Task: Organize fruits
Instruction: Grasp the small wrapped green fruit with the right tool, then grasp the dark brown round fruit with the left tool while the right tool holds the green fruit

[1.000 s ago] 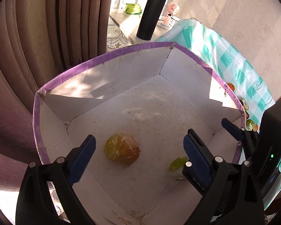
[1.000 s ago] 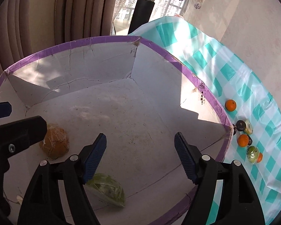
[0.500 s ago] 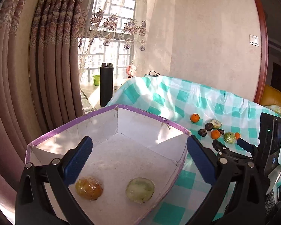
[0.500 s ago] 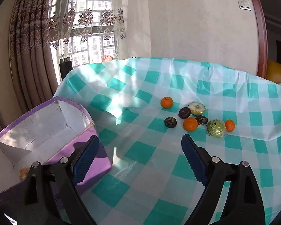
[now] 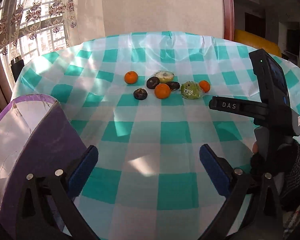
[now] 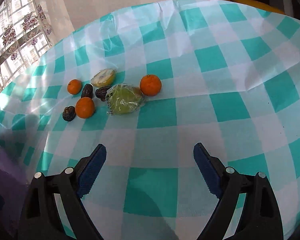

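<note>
Fruits lie clustered at eleven o'clock of the right gripper – well apart; left gripper too, both spread wide, seemingly empty.

Teal-and-white checked tablecloth, orange tangerines, purple-rimmed white box, blue-padded black tongs

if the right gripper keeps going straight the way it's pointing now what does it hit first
Most likely bare tablecloth. The right gripper is open and empty, angled down at the cloth. The fruit cluster, including the wrapped green fruit, lies further off and to the left, though depth is uncertain.
</note>
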Demonstrator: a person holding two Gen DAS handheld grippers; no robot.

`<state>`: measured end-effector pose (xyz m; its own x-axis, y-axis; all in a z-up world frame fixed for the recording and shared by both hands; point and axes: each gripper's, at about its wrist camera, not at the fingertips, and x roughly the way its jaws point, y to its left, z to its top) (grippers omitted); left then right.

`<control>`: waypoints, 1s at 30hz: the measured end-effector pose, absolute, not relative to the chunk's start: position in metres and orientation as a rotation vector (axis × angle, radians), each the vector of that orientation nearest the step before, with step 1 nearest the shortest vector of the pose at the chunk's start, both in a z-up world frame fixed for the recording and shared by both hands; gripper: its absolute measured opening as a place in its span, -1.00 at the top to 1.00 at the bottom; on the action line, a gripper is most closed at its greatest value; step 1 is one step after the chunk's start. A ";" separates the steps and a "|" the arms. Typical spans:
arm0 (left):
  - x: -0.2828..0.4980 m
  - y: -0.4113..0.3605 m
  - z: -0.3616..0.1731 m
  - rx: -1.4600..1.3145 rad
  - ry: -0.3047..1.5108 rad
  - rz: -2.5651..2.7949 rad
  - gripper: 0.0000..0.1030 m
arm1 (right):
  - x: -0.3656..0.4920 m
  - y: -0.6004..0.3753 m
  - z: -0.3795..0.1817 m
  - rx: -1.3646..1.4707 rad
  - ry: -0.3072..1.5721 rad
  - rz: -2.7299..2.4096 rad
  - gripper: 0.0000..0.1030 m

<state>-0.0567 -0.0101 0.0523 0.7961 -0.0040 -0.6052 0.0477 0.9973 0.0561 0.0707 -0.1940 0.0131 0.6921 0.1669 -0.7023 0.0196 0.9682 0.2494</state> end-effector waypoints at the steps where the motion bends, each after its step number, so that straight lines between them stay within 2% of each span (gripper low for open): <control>1: -0.049 -0.014 0.048 0.074 0.651 -0.045 -0.96 | 0.076 -0.195 0.013 0.247 0.805 0.091 -0.65; 6: -0.005 -0.015 0.024 -0.027 0.750 -0.154 -0.96 | 0.105 -0.173 0.013 0.148 0.835 0.151 -0.49; 14: 0.040 0.019 0.010 -0.294 0.861 -0.162 -0.96 | 0.160 -0.143 0.009 0.057 0.894 0.144 -0.40; 20: 0.064 0.013 0.012 -0.247 0.859 -0.107 -0.96 | 0.182 -0.126 0.005 -0.036 0.920 0.101 -0.42; 21: 0.070 0.014 0.013 -0.246 0.855 -0.095 -0.96 | 0.183 -0.123 0.005 -0.056 0.916 0.093 -0.38; 22: 0.075 0.016 0.014 -0.248 0.849 -0.075 -0.96 | 0.182 -0.122 0.006 -0.060 0.909 0.098 -0.22; 24: 0.088 0.023 0.014 -0.266 0.844 -0.035 -0.96 | 0.180 -0.123 0.006 -0.057 0.902 0.101 -0.14; 30: 0.127 0.050 0.012 -0.317 0.852 0.081 -0.95 | 0.173 -0.145 0.008 0.076 0.881 0.117 -0.13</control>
<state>0.1275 0.0499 0.0124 0.6586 -0.0554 -0.7504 -0.1962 0.9502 -0.2423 0.1732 -0.1450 0.0080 0.6309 0.1336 -0.7643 -0.0707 0.9909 0.1149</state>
